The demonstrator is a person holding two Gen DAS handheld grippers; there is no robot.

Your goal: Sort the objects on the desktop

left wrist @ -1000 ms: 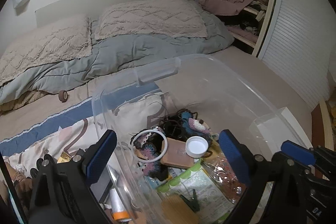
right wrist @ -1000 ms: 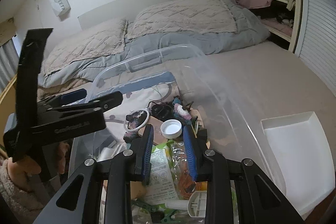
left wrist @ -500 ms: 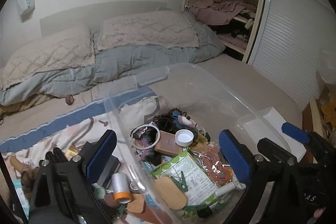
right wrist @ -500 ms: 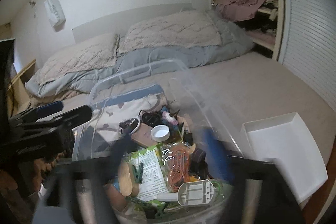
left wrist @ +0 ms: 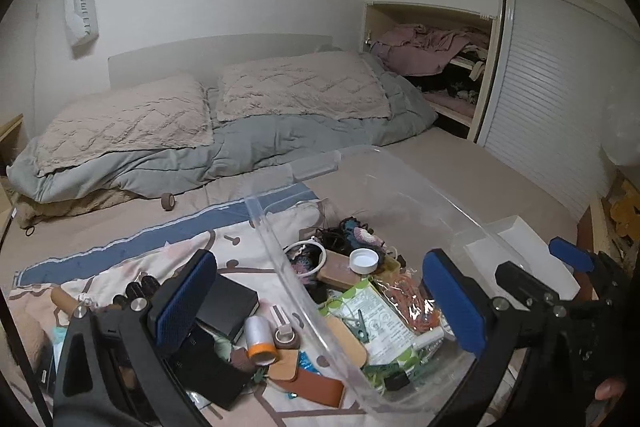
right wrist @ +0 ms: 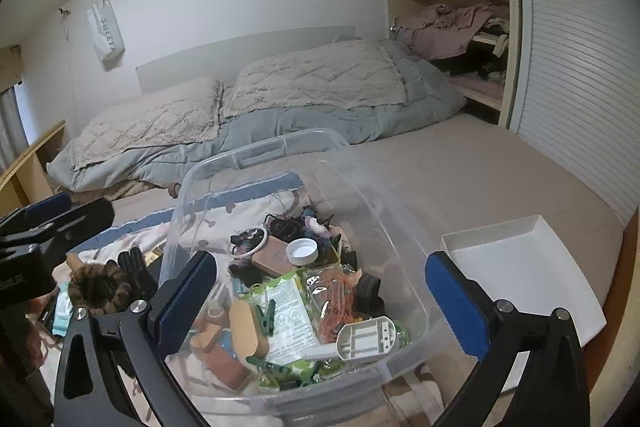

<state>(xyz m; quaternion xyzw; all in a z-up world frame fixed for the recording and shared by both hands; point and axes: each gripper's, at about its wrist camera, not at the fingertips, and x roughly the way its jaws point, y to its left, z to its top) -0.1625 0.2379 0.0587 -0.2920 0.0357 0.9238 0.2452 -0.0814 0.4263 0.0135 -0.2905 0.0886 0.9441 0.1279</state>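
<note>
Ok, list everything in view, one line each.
storage bin: 1, clear, on the bed, filled with small items
bottle cap: 1, white, inside the bin
clothespin: 1, green, inside the bin
tray: 1, white, right of the bin
pillows: 2, beige, at the headboard
duvet: 1, grey, under the pillows
tape roll: 1, brown, beside the duvet
left gripper: 1, open
right gripper: 1, jaws opening, empty

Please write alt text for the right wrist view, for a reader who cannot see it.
An opening right claw, holding nothing, hovers over a clear plastic bin of small clutter on a bed, with an empty white tray beside it.
</note>
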